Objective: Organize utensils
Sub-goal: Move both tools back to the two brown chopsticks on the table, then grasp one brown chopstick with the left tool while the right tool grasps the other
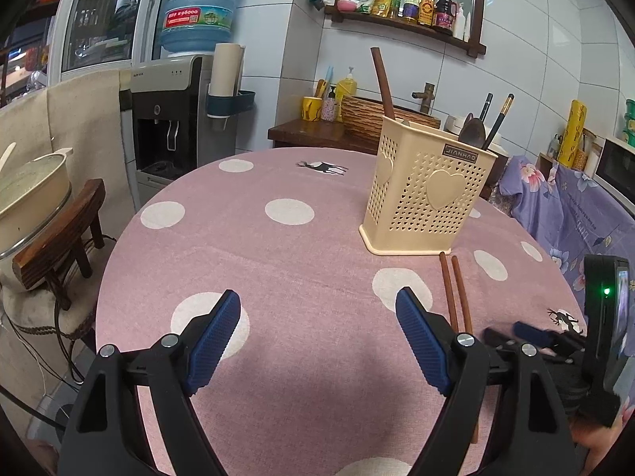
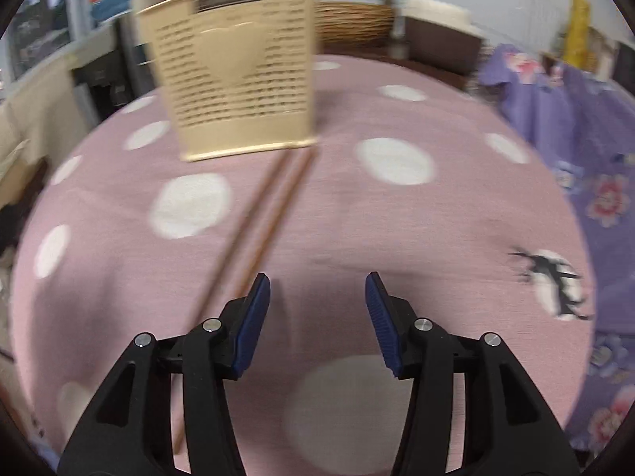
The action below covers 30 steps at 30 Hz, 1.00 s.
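Observation:
A cream perforated utensil holder [image 1: 424, 198] stands on the round pink dotted table [image 1: 278, 261]. It holds a brown stick [image 1: 381, 81], a dark spoon [image 1: 474, 131] and black chopsticks [image 1: 499, 119]. Two brown chopsticks [image 1: 456, 293] lie on the cloth in front of it. My left gripper [image 1: 317, 309] is open and empty above the cloth, left of the chopsticks. My right gripper [image 2: 317, 293] is open and empty, just right of the chopsticks [image 2: 270, 206], facing the holder [image 2: 238, 75]. It also shows at the right edge of the left wrist view [image 1: 532, 333].
A water dispenser [image 1: 174, 119] stands behind the table. A pot [image 1: 31, 194] sits on a wooden stool at the left. A wicker basket [image 1: 369, 113] and a tap are behind the holder. A purple floral cloth [image 1: 571, 206] covers furniture at the right.

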{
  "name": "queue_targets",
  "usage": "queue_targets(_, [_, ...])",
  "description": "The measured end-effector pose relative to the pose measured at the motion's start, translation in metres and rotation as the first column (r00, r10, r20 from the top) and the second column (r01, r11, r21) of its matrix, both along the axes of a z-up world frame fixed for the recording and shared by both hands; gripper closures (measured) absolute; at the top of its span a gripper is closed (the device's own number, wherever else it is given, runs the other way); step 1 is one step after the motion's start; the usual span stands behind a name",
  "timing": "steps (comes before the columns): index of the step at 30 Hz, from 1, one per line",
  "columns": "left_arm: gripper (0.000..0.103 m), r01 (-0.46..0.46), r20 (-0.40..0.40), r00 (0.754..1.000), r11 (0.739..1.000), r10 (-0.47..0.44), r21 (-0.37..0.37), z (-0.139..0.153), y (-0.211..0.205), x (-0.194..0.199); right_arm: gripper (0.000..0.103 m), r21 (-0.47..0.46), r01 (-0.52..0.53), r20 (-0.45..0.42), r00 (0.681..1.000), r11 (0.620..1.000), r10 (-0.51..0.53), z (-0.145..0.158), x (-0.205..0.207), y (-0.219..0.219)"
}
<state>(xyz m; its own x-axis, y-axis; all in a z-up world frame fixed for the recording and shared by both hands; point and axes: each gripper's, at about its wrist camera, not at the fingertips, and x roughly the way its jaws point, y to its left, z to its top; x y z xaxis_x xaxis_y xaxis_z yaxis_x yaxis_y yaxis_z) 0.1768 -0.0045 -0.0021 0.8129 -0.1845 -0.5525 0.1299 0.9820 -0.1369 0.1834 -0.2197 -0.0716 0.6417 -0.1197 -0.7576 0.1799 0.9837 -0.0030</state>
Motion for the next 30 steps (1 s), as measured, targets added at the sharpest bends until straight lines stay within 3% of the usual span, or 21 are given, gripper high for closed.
queue_targets(3, [0.023, 0.011, 0.004, 1.000, 1.000, -0.011, -0.009, 0.001, -0.003, -0.001, 0.053, 0.074, 0.045, 0.018, 0.999, 0.996, -0.047, 0.004, -0.007, -0.022])
queue_targets(15, [0.023, 0.033, -0.016, 0.999, 0.999, -0.033, -0.004, -0.002, -0.011, -0.001, 0.053, 0.176, -0.054, -0.001, 0.998, 0.983, 0.055, 0.009, 0.025, -0.005])
queue_targets(22, [0.023, 0.028, -0.019, 0.999, 1.000, -0.028, -0.002, -0.002, -0.009, 0.000, 0.069, 0.209, 0.014, -0.035, 0.999, 0.978, -0.007, 0.005, 0.064, -0.006])
queue_targets(30, [0.023, 0.033, -0.033, 0.999, 0.999, -0.033, 0.000, -0.007, -0.009, 0.004, 0.086, 0.156, 0.041, -0.075, 0.997, 0.987, -0.030, -0.003, 0.100, 0.002])
